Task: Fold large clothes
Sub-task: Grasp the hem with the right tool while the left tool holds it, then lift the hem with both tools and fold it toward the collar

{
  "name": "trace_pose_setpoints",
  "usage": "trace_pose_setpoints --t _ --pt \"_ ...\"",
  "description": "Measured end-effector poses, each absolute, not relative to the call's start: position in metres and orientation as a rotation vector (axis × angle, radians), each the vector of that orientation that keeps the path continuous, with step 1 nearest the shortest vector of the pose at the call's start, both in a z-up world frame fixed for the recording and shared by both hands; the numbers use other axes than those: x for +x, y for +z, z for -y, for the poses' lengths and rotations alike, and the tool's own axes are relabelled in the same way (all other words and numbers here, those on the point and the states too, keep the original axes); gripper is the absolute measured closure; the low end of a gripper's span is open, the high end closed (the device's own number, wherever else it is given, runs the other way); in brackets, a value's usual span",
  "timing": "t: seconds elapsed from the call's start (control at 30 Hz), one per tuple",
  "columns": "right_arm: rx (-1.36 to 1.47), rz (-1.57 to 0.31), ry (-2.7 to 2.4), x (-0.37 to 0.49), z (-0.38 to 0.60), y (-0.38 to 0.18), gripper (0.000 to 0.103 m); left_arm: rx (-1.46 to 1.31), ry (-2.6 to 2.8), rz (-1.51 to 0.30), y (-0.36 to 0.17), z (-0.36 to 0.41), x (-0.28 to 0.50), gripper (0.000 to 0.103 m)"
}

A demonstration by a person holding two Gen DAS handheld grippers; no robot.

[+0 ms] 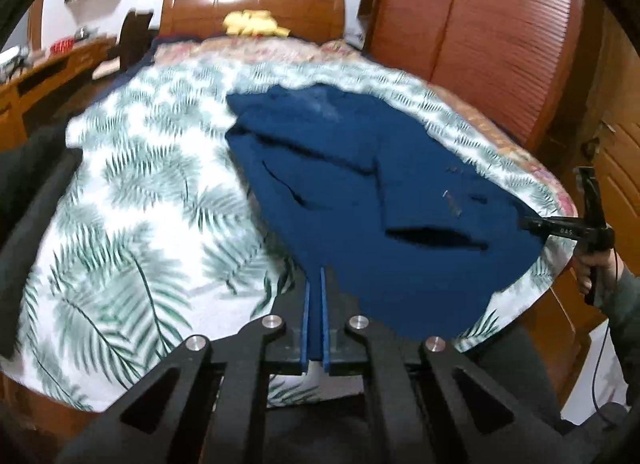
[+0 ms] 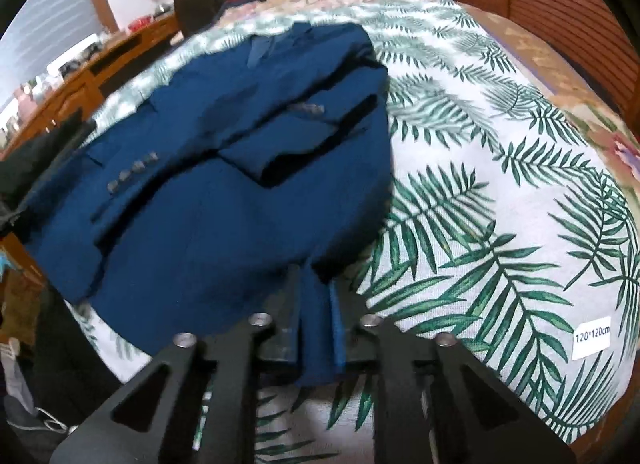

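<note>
A dark blue suit jacket [image 1: 360, 183] lies on a bed, on a white cloth printed with green palm leaves [image 1: 140, 203]. In the left wrist view my left gripper [image 1: 316, 274] is shut, its tips pinching the jacket's near hem. Further right, the right gripper [image 1: 530, 223] bites the hem's other corner, held by a hand [image 1: 596, 268]. In the right wrist view the jacket [image 2: 240, 143] shows sleeve buttons and folded sleeves. There my right gripper [image 2: 316, 280] is shut on a fold of blue hem that runs down between its fingers.
A wooden headboard [image 1: 256, 3] with a yellow plush toy [image 1: 252, 23] stands at the far end. A slatted wooden wardrobe [image 1: 500, 23] is on the right, a cluttered wooden desk [image 1: 60, 63] on the left. The leaf cloth [image 2: 480, 183] carries a white size label [image 2: 592, 336].
</note>
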State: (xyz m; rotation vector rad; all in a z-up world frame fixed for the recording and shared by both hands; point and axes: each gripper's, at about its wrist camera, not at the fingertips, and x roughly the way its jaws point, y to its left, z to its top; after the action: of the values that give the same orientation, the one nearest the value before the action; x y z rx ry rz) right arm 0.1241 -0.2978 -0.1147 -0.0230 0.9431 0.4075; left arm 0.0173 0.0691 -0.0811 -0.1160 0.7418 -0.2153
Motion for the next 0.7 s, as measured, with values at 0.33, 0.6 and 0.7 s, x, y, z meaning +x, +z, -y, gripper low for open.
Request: trace_pose_setpoints --t 0.33,0.6,0.7 --pt "0.049 -0.687 0.474 0.109 0.29 -0.022 0.102 -0.087 -0.233 -0.579 0.006 -0.068 0.015 0.103" --pt "0.061 -0.528 0.516 0.083 0.285 0.056 0.103 -0.045 -0.248 -0.448 0.064 -0.067 -0.016 0.103" --pt "0.058 -0.488 0.529 0.068 0.286 0.081 0.103 -0.059 -0.253 -0.402 0.086 -0.073 -0.029 0.103"
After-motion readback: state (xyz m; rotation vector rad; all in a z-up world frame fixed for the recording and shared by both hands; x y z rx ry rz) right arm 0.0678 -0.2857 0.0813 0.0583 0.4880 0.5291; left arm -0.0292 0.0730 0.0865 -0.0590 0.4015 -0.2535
